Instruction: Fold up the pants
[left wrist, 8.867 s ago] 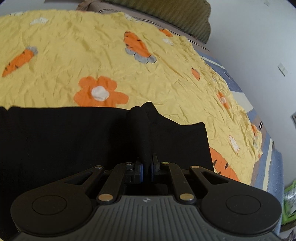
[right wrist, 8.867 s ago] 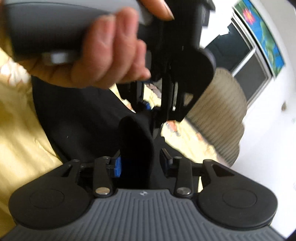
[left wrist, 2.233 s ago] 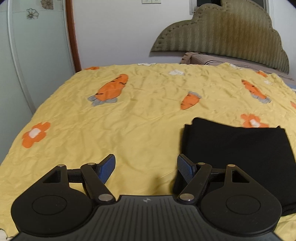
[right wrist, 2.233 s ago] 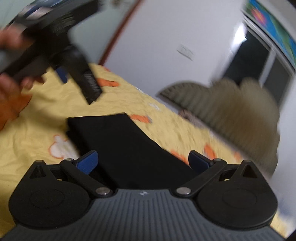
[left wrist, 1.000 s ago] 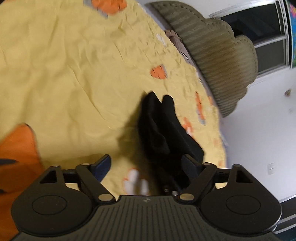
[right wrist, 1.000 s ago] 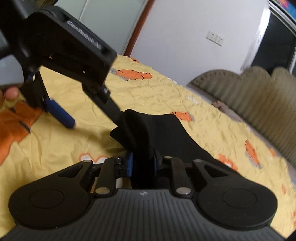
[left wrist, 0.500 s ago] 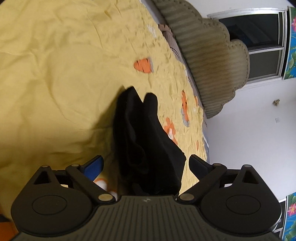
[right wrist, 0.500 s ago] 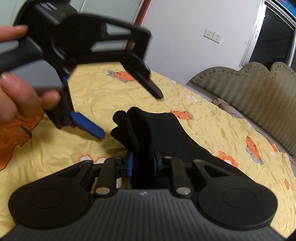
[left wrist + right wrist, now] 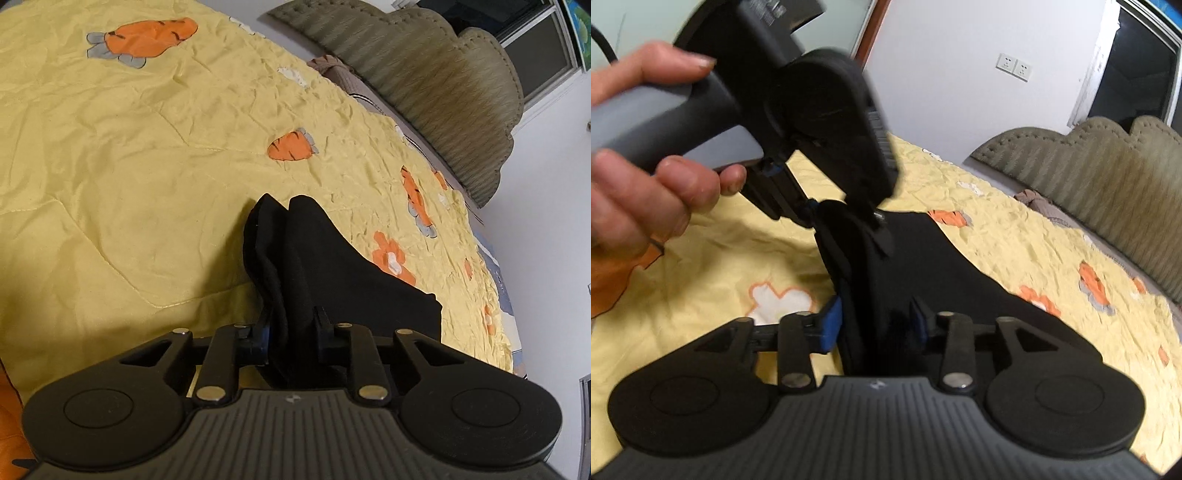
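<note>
- We're on a bed (image 9: 129, 155) dressed in a yellow cover printed with carrots and flowers, a padded olive headboard (image 9: 424, 70) at the far end and a white wall with sockets behind it.
- Nearest to us, the left gripper (image 9: 291, 325) has its jaws drawn in tight on a bunched end of the black pants (image 9: 332, 266), several layers stacked between the pads.
- The right gripper (image 9: 875, 321) is pinched on the same bundle, blue pads (image 9: 830, 322) pressing thick cloth from both sides; from its camera we see the person's hand (image 9: 646, 147) and the other tool just beyond, gripping the edge a little farther along.
- Past both tools, the rest of the pants slopes down to lie flat on the cover, already reduced to a compact block, so we judge the fold is in its late stage.
- First risk: both grips sit close together on one end. If we lift high, the far part could drag and unroll its layers.
- Second risk: the stack in the jaws looks uneven, with one lobe poking out beside the other. A loose inner layer could slip free as we carry it over, and the fold would land skewed.
- Third risk: the crumpled cover could catch the trailing edge and pull it askew.
- The two tools are nearly touching, so a careless swing might knock them together.
</note>
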Demonstrator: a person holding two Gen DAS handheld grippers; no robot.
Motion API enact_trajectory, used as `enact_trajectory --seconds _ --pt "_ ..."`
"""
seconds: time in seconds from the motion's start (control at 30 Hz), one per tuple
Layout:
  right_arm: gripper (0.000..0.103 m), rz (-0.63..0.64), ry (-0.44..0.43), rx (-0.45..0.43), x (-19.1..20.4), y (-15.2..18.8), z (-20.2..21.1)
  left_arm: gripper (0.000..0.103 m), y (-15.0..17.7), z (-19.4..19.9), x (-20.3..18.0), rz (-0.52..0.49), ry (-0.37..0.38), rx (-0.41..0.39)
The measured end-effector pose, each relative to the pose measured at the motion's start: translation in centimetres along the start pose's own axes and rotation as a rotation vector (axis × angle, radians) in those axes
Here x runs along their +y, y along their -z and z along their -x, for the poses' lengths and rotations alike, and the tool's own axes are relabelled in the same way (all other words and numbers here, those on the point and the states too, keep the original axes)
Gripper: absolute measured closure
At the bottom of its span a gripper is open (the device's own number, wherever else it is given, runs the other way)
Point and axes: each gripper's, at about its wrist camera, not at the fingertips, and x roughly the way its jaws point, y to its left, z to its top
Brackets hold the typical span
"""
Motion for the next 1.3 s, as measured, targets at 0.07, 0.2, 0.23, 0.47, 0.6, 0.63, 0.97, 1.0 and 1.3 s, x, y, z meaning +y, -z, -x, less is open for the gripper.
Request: enact_trajectory --seconds 0.07,0.2,0.23,0.47,0.6,0.63,0.97,1.0,1.3 --pt "0.057 -0.062 0.001 -0.012 -1.8 0.8 1.8 0.083 0.3 0.2 -0.6 -0.042 -0.018 -0.018" --pt "0.032 -0.377 0.059 -0.049 -9.3 3.7 5.6 0.083 0.9 0.2 -2.2 -0.138 -0.062 -0.055" --pt "0.031 -0.494 0.084 -0.056 -11.7 5.0 6.4 0.083 1.1 0.2 -2.5 -0.158 -0.074 -0.060" --pt "0.031 -1.247 -0.128 -0.025 -22.7 16.1 6.6 0.083 1.5 0.0 -3.6 -0.227 -0.131 -0.075" --pt "0.035 -1.455 -0.338 -0.051 -23.1 19.0 4.5 0.082 1.6 -0.5 -4.3 -0.279 -0.185 -0.077" --pt "0.036 -1.459 -0.350 -0.042 -22.9 19.0 4.1 0.081 1.7 -0.7 -4.5 -0.285 -0.199 -0.079" --pt "0.089 -1.398 -0.238 0.053 -22.4 17.5 1.6 0.083 3.1 -0.9 -6.1 -0.399 -0.275 -0.129" --pt "0.092 -1.394 -0.235 0.048 -22.2 17.5 1.6 0.083 3.2 -0.8 -6.4 -0.410 -0.277 -0.137" --pt "0.094 -1.234 -0.177 -0.011 -23.2 15.3 4.1 0.085 3.9 -0.3 -9.8 -0.470 -0.269 -0.180"
